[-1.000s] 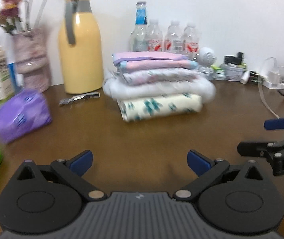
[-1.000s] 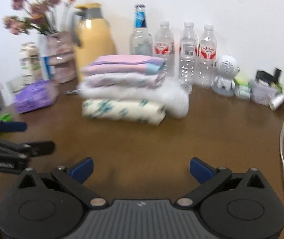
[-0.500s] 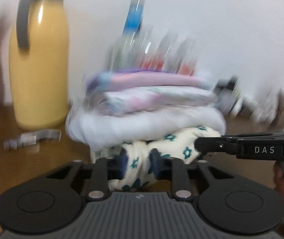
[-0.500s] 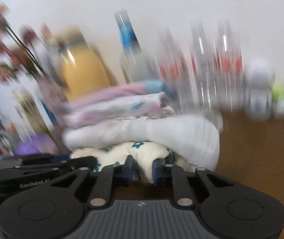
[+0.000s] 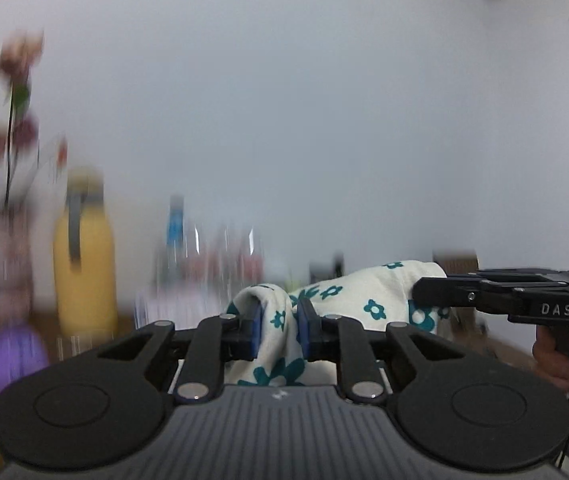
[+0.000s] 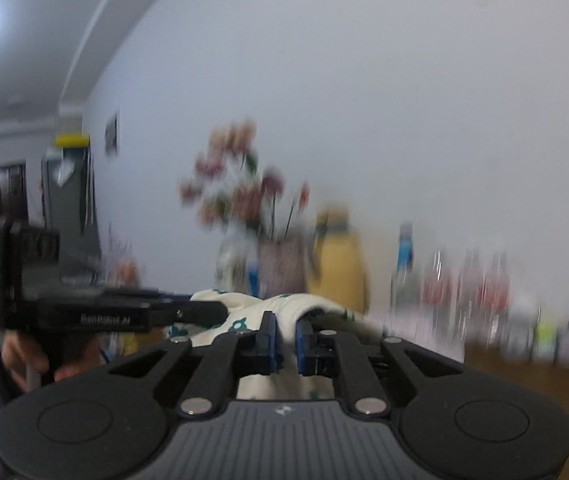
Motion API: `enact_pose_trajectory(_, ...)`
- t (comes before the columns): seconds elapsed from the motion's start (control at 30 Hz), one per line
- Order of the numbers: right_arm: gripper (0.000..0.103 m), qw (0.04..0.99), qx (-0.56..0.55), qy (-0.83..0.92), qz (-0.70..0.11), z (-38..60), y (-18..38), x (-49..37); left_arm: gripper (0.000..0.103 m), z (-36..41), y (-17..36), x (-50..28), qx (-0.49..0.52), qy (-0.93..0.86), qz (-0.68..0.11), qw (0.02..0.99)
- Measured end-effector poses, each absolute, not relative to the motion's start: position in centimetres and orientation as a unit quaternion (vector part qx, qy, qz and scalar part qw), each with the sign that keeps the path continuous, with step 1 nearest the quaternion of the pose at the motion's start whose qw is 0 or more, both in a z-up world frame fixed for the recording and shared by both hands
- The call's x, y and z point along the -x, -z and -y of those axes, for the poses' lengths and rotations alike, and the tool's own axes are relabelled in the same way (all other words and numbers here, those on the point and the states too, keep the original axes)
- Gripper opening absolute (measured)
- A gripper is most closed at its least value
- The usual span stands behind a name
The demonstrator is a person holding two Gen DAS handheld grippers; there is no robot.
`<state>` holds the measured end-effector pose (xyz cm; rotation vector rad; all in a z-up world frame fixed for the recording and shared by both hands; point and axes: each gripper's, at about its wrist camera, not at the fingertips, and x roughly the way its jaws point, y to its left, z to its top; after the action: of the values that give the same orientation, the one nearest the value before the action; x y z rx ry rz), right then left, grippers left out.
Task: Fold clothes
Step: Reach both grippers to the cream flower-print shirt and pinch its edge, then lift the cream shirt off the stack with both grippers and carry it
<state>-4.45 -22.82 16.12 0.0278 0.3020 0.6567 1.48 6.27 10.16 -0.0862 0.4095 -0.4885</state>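
A cream cloth with teal flowers (image 5: pixel 364 300) hangs in the air, stretched between both grippers. My left gripper (image 5: pixel 278 326) is shut on one bunched edge of it. My right gripper (image 6: pixel 284 338) is shut on another edge of the same floral cloth (image 6: pixel 284 304). In the left wrist view the right gripper (image 5: pixel 420 294) comes in from the right with its tip on the cloth. In the right wrist view the left gripper (image 6: pixel 222 312) reaches in from the left. The lower part of the cloth is hidden behind the gripper bodies.
Blurred behind stand a yellow flask (image 5: pixel 82 256), a vase of flowers (image 5: pixel 2 184), several water bottles (image 5: pixel 212 256) and a purple pack (image 5: pixel 6 356) on a brown table (image 6: pixel 524 376). A person's hand (image 5: pixel 564 356) holds the right gripper's handle.
Both grippers shut on the bottom floral cloth of the stack, then pulled it out and lifted it well above the table. The views now tilt up towards the wall.
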Motion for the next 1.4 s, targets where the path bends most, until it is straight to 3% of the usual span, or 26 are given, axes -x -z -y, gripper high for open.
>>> enact_pose_trajectory(0.1, 0.011, 0.928, -0.005, -0.292, -0.233, 21.9, -10.6, 5.4, 0.021, -6.3, -8.2, 2.8, 0.031, 0.235, -0.234, 0.943)
enact_pose_trajectory(0.17, 0.018, 0.922, 0.0, -0.278, -0.268, 21.9, -7.2, 7.1, 0.03, -6.4, -6.9, 5.7, 0.024, 0.231, -0.255, 0.939)
enact_pose_trajectory(0.2, 0.017, 0.923, 0.01, -0.283, -0.263, 22.3, -6.2, 8.9, 0.037, -6.4, -6.3, 7.1, 0.02, 0.229, -0.266, 0.936)
enact_pose_trajectory(0.27, 0.051, 0.919, 0.02, -0.297, -0.259, 23.1, -4.6, 11.9, 0.061, -7.6, -4.8, 10.1, 0.027, 0.237, -0.272, 0.932)
enact_pose_trajectory(0.3, 0.057, 0.916, 0.025, -0.305, -0.258, 23.5, -3.9, 13.3, 0.084, -8.7, -4.1, 11.7, 0.038, 0.246, -0.268, 0.931)
enact_pose_trajectory(0.33, 0.06, 0.913, 0.023, -0.307, -0.268, 23.8, -3.1, 13.9, 0.09, -9.7, -3.3, 13.2, 0.047, 0.253, -0.266, 0.929)
enact_pose_trajectory(0.43, 0.058, 0.908, 0.027, -0.295, -0.297, 23.4, -1.0, 14.2, 0.09, -8.9, -1.5, 13.6, 0.016, 0.239, -0.303, 0.922)
enact_pose_trajectory(0.47, 0.044, 0.908, 0.032, -0.287, -0.305, 23.1, -0.4, 14.1, 0.09, -8.4, -1.1, 13.4, 0.006, 0.239, -0.316, 0.918)
enact_pose_trajectory(0.5, 0.031, 0.907, 0.036, -0.286, -0.306, 22.9, -0.1, 14.2, 0.08, -8.1, -0.6, 13.6, -0.001, 0.234, -0.333, 0.913)
enact_pose_trajectory(0.53, 0.006, 0.907, 0.039, -0.286, -0.306, 22.6, 0.0, 14.2, 0.056, -7.7, -0.3, 13.5, -0.013, 0.229, -0.337, 0.913)
enact_pose_trajectory(0.57, 0.006, 0.907, 0.043, -0.287, -0.306, 22.4, 0.1, 14.3, 0.042, -7.2, 0.1, 13.5, -0.024, 0.224, -0.341, 0.912)
enact_pose_trajectory(0.6, 0.006, 0.907, 0.047, -0.287, -0.306, 22.2, 0.2, 14.3, 0.009, -7.1, -0.3, 13.3, -0.027, 0.227, -0.339, 0.912)
enact_pose_trajectory(0.63, 0.005, 0.91, 0.052, -0.294, -0.288, 21.9, -0.9, 14.6, 0.007, -6.9, -0.7, 13.2, -0.03, 0.23, -0.337, 0.913)
enact_pose_trajectory(0.67, 0.004, 0.92, 0.052, -0.298, -0.25, 21.8, -3.6, 15.0, 0.007, -6.7, -1.3, 13.1, -0.031, 0.234, -0.332, 0.913)
enact_pose_trajectory(0.73, 0.004, 0.941, 0.053, -0.297, -0.151, 22.1, -10.1, 16.5, 0.006, -7.5, -7.5, 13.9, -0.019, 0.252, -0.25, 0.935)
enact_pose_trajectory(0.87, 0.004, 0.957, 0.085, -0.263, 0.083, 23.1, -24.9, 23.0, 0.006, -9.5, -22.6, 18.1, 0.002, 0.289, -0.048, 0.956)
enact_pose_trajectory(0.93, 0.004, 0.951, 0.105, -0.245, 0.16, 22.8, -29.7, 25.5, 0.006, -9.6, -28.7, 20.5, 0.0, 0.291, 0.038, 0.956)
enact_pose_trajectory(1.0, 0.004, 0.95, 0.112, -0.226, 0.185, 22.4, -32.4, 26.0, 0.006, -9.1, -32.8, 21.8, -0.009, 0.275, 0.086, 0.958)
enact_pose_trajectory(1.17, 0.004, 0.966, 0.104, -0.193, 0.136, 22.3, -33.2, 19.0, 0.006, -7.2, -34.6, 18.2, -0.022, 0.24, 0.071, 0.968)
enact_pose_trajectory(1.3, 0.005, 0.986, 0.078, -0.146, 0.022, 22.3, -31.0, 5.0, 0.007, -4.1, -32.4, 8.7, -0.008, 0.212, -0.003, 0.977)
enact_pose_trajectory(1.37, 0.011, 0.986, 0.091, -0.115, -0.077, 21.7, -27.9, -2.8, 0.013, -1.2, -29.9, 1.8, -0.002, 0.194, -0.062, 0.979)
enact_pose_trajectory(1.4, 0.013, 0.982, 0.099, -0.099, -0.129, 21.4, -26.2, -6.8, 0.032, -0.7, -27.8, -0.6, -0.008, 0.17, -0.1, 0.98)
